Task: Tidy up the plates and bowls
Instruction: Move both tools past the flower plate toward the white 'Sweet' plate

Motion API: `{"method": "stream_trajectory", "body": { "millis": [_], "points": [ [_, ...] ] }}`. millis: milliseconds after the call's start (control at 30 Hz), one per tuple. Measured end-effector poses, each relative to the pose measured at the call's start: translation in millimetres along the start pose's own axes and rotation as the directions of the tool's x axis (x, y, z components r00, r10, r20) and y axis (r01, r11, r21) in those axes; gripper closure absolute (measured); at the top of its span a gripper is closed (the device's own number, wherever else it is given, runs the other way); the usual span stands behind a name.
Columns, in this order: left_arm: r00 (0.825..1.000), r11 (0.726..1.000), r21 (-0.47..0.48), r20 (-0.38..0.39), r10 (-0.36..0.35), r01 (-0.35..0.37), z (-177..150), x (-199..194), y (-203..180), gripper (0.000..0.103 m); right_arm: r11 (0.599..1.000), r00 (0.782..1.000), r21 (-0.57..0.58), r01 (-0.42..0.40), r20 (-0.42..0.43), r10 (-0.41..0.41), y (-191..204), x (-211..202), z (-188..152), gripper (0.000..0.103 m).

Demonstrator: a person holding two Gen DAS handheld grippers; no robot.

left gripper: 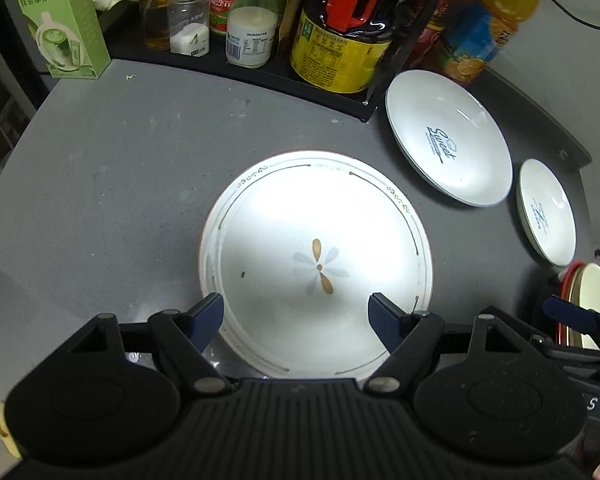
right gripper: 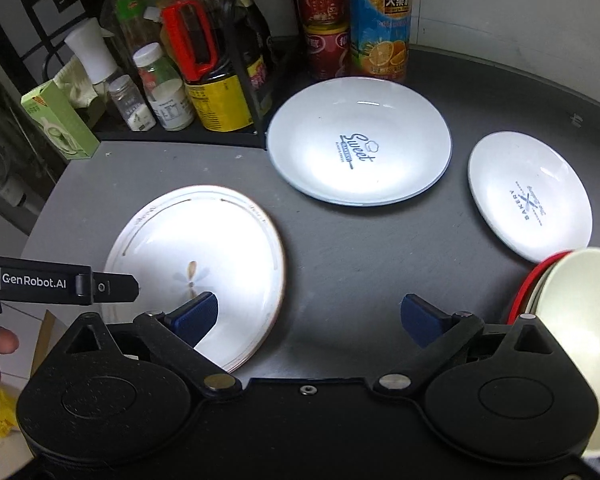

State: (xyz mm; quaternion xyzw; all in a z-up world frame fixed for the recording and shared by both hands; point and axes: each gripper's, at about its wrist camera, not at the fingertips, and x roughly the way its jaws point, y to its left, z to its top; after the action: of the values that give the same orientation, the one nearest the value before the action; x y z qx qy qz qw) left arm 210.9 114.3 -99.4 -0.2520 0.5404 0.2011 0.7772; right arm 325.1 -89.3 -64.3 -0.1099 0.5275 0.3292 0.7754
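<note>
- The left hand-held gripper (left gripper: 296, 314) points steeply down over the flower plate (left gripper: 316, 264), its jaws wide apart and holding nothing; its blue pads (left gripper: 206, 316) hover over the plate's near rim.
- The right hand-held gripper (right gripper: 310, 318) also tilts steeply down, jaws spread wide and empty, over bare counter (right gripper: 340, 248) between the flower plate (right gripper: 220, 248) and a stack of bowls (right gripper: 572, 292).
- A thumb (right gripper: 4, 340) shows at the left edge of the right wrist view.
- Farther back lie the Sweet plate (right gripper: 358, 140) and the Bakery plate (right gripper: 530, 196), well apart, before a rack of bottles (right gripper: 212, 80).
</note>
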Motion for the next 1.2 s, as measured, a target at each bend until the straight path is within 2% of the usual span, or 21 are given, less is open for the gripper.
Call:
{"method": "stream_trajectory", "body": {
  "millis": [333,667,933,1200],
  "points": [
    [1.0,0.998,-0.058,-0.014,0.017,-0.017,19.5,17.8,-31.2,0.025,0.999,1.0,-0.039,-0.006,-0.008,0.006,-36.2,9.7,30.6,0.004],
    [1.0,0.991,-0.132,0.009,-0.002,0.003,36.7,36.5,-57.6,0.025,0.998,0.999,-0.043,-0.044,-0.004,0.044,-79.5,26.8,60.0,0.004],
    [0.998,0.971,-0.239,0.065,-0.011,0.027,52.5,53.5,-69.0,0.026,0.998,0.998,-0.032,-0.059,-0.003,0.059,-113.4,48.5,92.2,0.014],
    [0.992,0.948,-0.306,0.116,-0.049,0.082,69.4,73.9,-77.9,0.035,0.997,0.997,-0.023,-0.073,-0.024,0.072,-134.3,79.3,115.8,0.022]
  ]
}}
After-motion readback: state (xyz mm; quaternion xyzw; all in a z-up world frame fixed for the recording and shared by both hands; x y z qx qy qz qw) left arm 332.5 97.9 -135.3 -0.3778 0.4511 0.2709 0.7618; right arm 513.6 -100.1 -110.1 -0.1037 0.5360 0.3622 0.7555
